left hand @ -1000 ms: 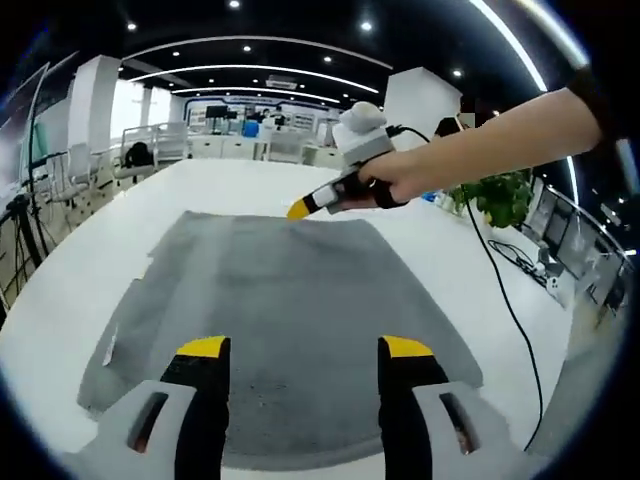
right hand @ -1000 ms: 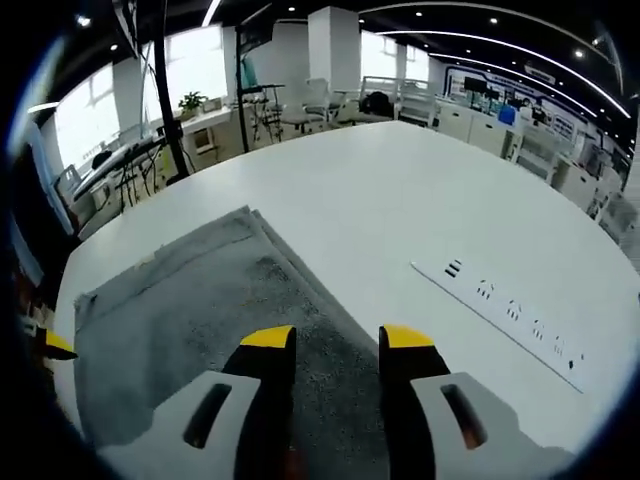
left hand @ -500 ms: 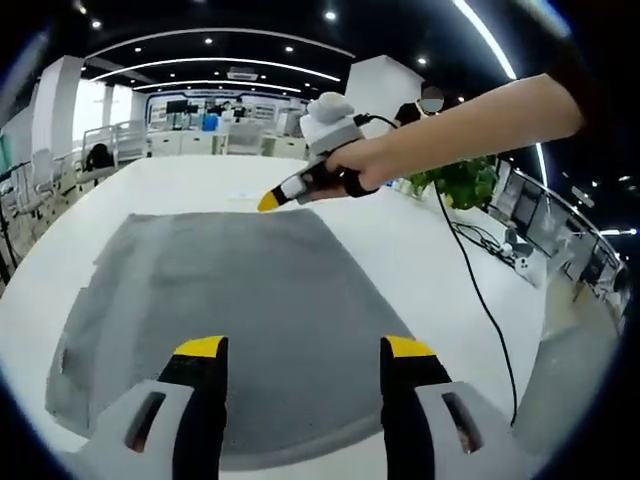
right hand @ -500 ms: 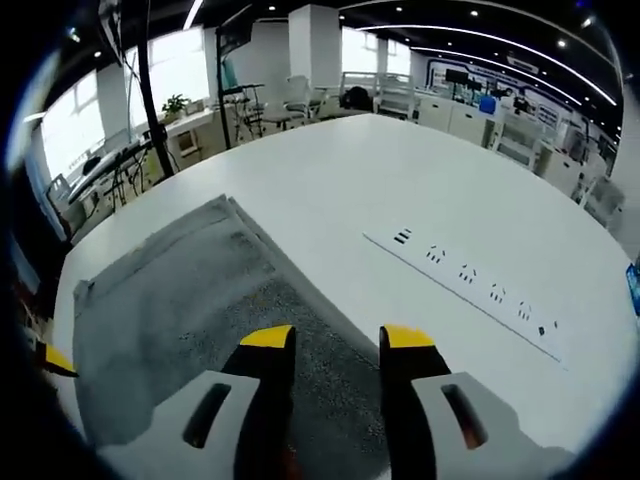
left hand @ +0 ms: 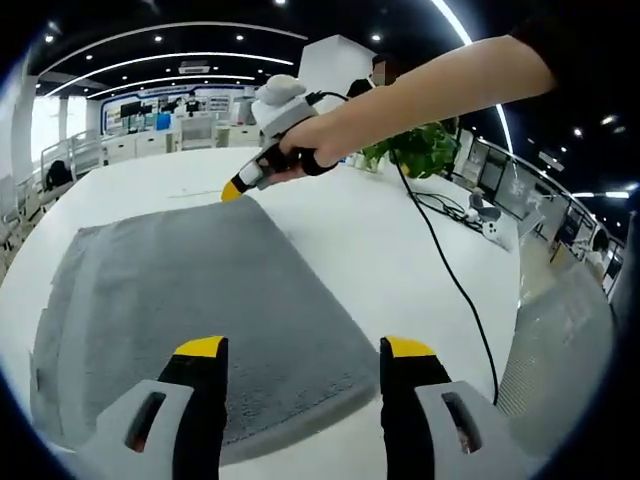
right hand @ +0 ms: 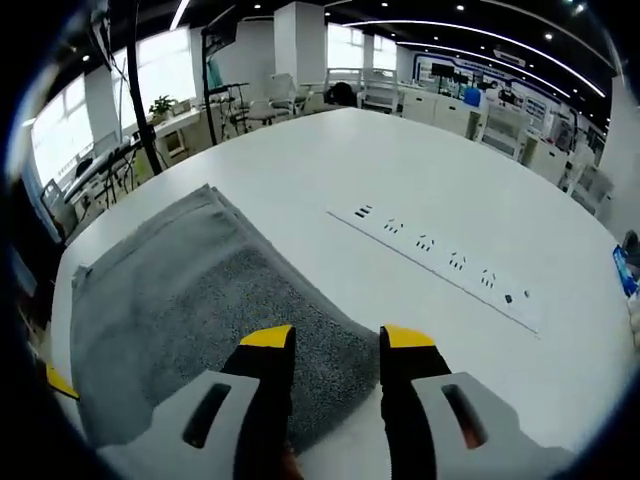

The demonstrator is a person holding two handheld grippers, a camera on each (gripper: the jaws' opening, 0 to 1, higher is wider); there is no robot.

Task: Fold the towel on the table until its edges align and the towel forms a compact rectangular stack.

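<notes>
We are in a big open office or lab room. The ceiling (left hand: 120,40) is dark, with small round lights and long bright strips. Far back we see rows of white desks (right hand: 490,120) and chairs (right hand: 280,95). Tall white pillars (right hand: 300,40) stand in the room. Big windows (right hand: 175,70) let in daylight. A long white table (right hand: 420,170) has a power strip (right hand: 440,262) on it. A green plant (left hand: 420,150) stands nearby.

Grey towel (left hand: 190,290) of matt, nubby terry cloth on a smooth white bench (right hand: 430,180) with a slight sheen; a white plastic power strip (right hand: 440,265).
</notes>
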